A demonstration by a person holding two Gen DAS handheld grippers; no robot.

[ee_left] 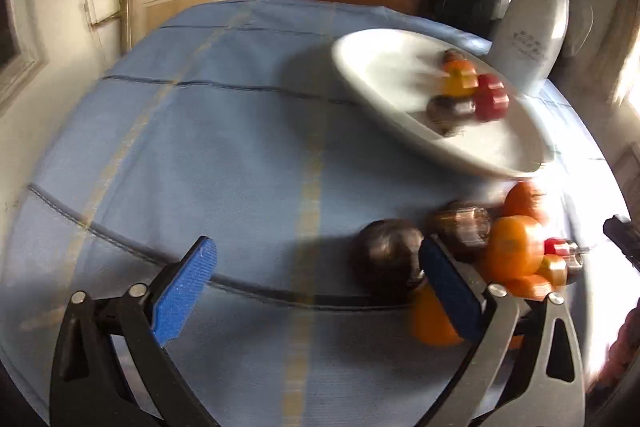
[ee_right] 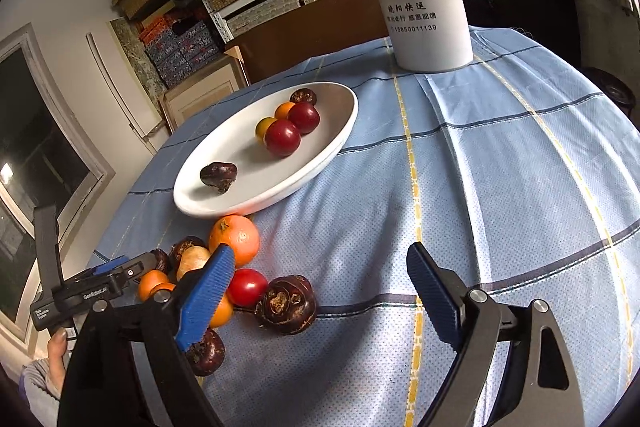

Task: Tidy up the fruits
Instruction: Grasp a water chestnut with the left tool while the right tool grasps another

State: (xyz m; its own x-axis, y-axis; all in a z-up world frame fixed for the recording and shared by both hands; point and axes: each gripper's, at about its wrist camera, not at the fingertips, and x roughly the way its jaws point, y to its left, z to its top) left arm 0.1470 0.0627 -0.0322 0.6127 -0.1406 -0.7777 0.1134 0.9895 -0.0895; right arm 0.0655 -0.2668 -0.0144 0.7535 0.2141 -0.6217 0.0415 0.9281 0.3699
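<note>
The left gripper (ee_left: 316,291) has its blue-padded fingers (ee_left: 185,291) spread wide with nothing between them but bare cloth; its right pad sits just beside a dark round fruit (ee_left: 386,255) without pressing on it. The right gripper (ee_right: 320,299) also stands with its fingers (ee_right: 208,297) wide apart and nothing clamped, its left pad hanging in front of the loose pile of fruit.

That pile lies on the blue checked tablecloth (ee_right: 500,187), near the left front of the table and just in front of the white oval dish (ee_right: 188,195). In the right wrist view it holds a large orange (ee_right: 236,239), a red tomato-like fruit (ee_right: 247,287), a dark brown water chestnut (ee_right: 287,304) to the right of it, another dark one (ee_right: 206,351) nearer the camera, and several small orange fruits partly hidden behind the pad.

The dish already carries two red fruits (ee_right: 282,137), two small orange ones behind them, a dark fruit at the far rim and a lone dark chestnut (ee_right: 218,175) at the near left end. A white thermos jug (ee_right: 424,7) stands upright at the far side of the table. The left wrist view is blurred. A person's hand (ee_right: 56,347) shows at the lower left edge.
</note>
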